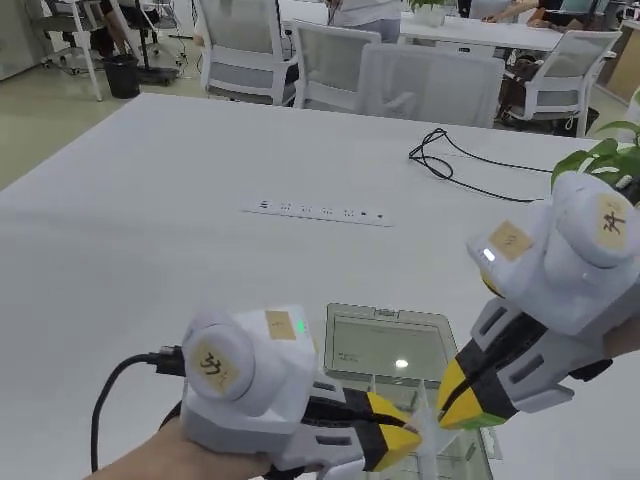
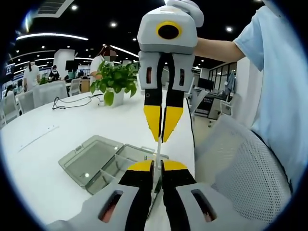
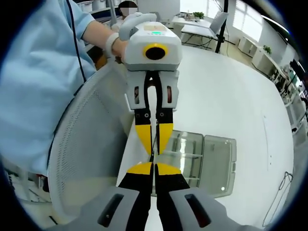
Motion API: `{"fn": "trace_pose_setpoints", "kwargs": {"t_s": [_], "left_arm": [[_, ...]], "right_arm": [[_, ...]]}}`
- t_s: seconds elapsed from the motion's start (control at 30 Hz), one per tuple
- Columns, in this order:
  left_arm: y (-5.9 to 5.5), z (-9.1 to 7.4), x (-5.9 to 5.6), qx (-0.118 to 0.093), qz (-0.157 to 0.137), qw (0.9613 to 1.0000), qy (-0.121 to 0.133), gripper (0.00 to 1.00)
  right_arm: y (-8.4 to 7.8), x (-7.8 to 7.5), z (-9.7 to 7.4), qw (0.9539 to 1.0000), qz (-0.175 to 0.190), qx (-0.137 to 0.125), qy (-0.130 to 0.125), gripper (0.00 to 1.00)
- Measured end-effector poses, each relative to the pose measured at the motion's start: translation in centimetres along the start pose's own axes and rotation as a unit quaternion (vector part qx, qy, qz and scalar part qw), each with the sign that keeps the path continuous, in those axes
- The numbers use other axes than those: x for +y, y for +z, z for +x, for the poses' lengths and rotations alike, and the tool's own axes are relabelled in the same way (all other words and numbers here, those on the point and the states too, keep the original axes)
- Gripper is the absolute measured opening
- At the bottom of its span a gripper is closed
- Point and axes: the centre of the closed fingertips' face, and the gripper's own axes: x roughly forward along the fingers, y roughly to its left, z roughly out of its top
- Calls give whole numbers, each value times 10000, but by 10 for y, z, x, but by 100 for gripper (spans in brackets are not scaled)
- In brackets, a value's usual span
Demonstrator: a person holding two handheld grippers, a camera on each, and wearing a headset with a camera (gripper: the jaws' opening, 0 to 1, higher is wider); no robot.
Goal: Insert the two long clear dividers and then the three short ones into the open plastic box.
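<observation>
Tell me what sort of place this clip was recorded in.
Most likely an open-plan office: a large white worktable, pale mesh-backed office chairs, a leafy green potted plant and round recessed ceiling spotlights.

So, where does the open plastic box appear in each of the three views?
Head view: open plastic box at bottom centre.
Left gripper view: box lower left of centre.
Right gripper view: box right of centre.
Shared landmark: the black cable.

No text reads clearly — tan stickers on the left gripper and right gripper bear handwritten marks, too blurred; the power strip's print likewise.
</observation>
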Motion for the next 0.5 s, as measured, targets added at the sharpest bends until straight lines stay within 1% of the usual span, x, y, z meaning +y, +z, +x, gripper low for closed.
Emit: {"fn": "trace_pose_setpoints", "kwargs": {"t_s": [0.03,0.07,0.1,0.17,0.23,0.3,0.37,0.43,0.5], "left_arm": [[-2,-1,2,11,-23,10000,50,8],[-6,-3,5,61,-97,9998,169,14],[-8,-4,6,75,-100,9997,197,18],[-12,-7,10,56,-173,9993,326,25],[-15,-9,12,59,-195,9990,396,33],[-19,-11,15,116,-234,9982,548,45],[-21,-12,18,108,-229,9975,652,54],[-25,-15,20,134,-314,9967,734,59],[-29,-18,24,151,-314,9956,871,67]], "right_arm": [[-1,-3,-1,10000,68,18,-38,2],[-1,-9,-2,9998,110,16,-153,2],[-2,-12,-2,9997,141,21,-187,2],[-3,-18,-2,9992,249,-2,-317,2],[-5,-22,0,9989,327,18,-330,2],[-6,-24,2,9987,365,47,-346,2],[-9,-26,4,9986,403,74,-337,2],[-12,-28,7,9984,438,117,-336,2],[-14,-31,9,9982,484,127,-339,2]]}}
